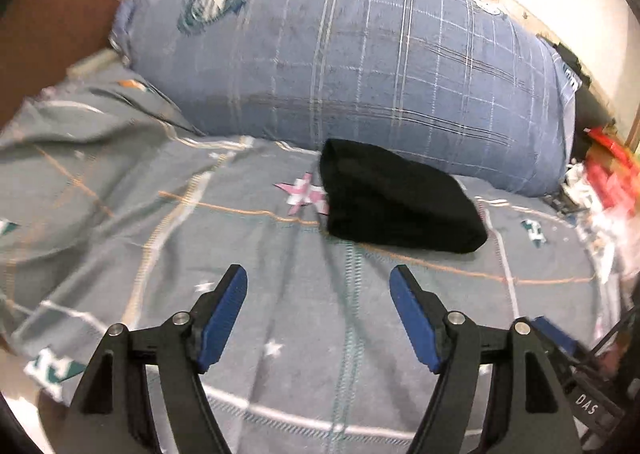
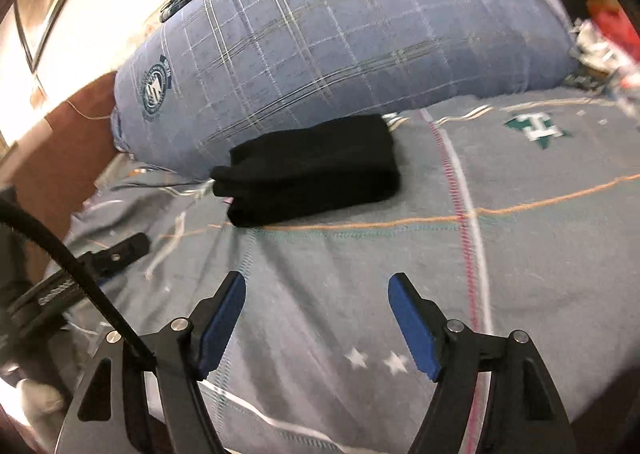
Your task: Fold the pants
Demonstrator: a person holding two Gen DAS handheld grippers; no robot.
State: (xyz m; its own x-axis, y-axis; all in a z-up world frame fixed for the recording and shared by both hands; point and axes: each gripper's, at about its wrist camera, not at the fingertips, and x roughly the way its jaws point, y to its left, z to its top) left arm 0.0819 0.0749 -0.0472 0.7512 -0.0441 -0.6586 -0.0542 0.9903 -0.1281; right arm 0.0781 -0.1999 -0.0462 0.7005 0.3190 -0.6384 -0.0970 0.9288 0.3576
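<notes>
- Bed scene: grey patterned bedsheet [image 1: 280, 334] as work surface, big blue plaid pillow [image 1: 360, 66] along the far edge, brown headboard [image 1: 52, 26] off to the left.
- Black pants [image 1: 400, 202] already sit as a compact folded bundle on the sheet, far edge just beside or touching the pillow; can't tell which.
- Left gripper [image 1: 318, 286]: jaws spread wide, nothing between them, hovering over bare sheet. Bundle is ahead and slightly right of it, apart.
- Right gripper [image 2: 316, 290]: jaws also spread, empty. Bundle is ahead and slightly left, apart.
- Bundle's long axis runs roughly left-right across both views, parallel to the pillow front.
- Neither arm is clearly nearer; bundle sits between the two lines of approach.
- Judgement: folding looks essentially done; anything left is a tidy-up press or one more fold across the long axis, grabbing a short end.
- Containers: none visible. Red and white clutter [image 1: 608, 182] at bed's right edge, too blurred to identify.
</notes>
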